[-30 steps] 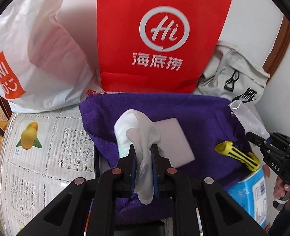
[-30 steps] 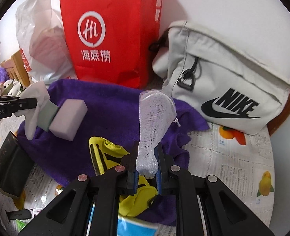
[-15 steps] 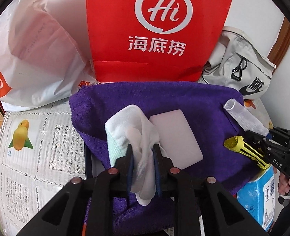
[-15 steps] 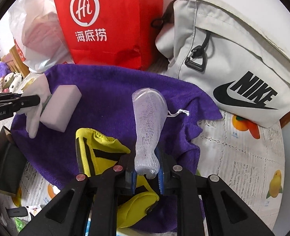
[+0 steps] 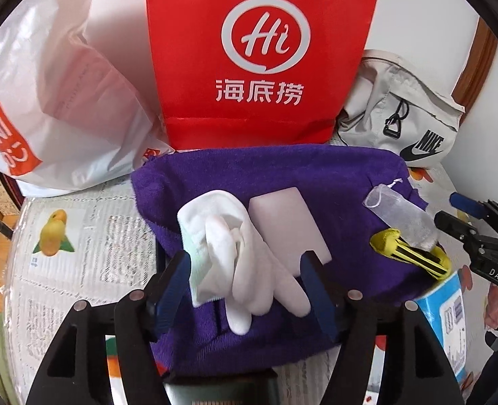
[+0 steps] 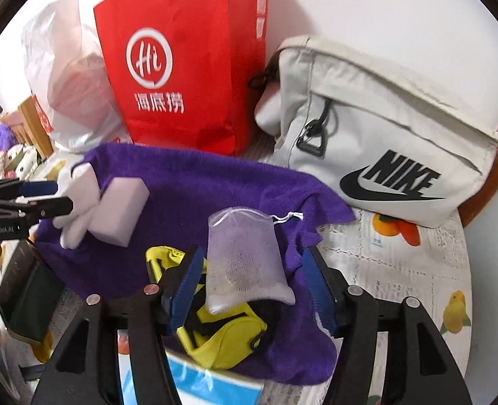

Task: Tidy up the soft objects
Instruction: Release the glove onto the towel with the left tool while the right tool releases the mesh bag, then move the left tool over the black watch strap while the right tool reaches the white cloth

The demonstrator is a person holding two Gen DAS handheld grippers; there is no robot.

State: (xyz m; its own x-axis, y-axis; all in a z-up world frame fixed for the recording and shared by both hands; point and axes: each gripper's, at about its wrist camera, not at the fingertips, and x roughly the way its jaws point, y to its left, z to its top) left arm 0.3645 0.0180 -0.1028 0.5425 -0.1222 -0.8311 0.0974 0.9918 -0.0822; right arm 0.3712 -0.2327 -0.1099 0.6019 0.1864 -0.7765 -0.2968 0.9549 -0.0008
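A purple towel (image 5: 282,175) (image 6: 195,195) lies spread on the table. On it rest a white glove (image 5: 235,246) (image 6: 80,199), a pale sponge block (image 5: 286,222) (image 6: 124,209), a white mesh pouch (image 6: 245,260) (image 5: 400,212) and a yellow-black fabric item (image 6: 222,334) (image 5: 411,256). My left gripper (image 5: 245,287) is open, its fingers either side of the glove. My right gripper (image 6: 255,290) is open around the mesh pouch, which lies on the yellow item.
A red Hi paper bag (image 5: 259,57) (image 6: 188,64), a white plastic bag (image 5: 53,101) and a beige Nike bag (image 6: 384,141) (image 5: 400,118) stand behind the towel. A blue-white packet (image 5: 448,317) lies at the right front. The tablecloth (image 5: 63,270) has fruit prints.
Both grippers have opened. The glove and the mesh pouch were let go and now lie on the towel and the yellow item.
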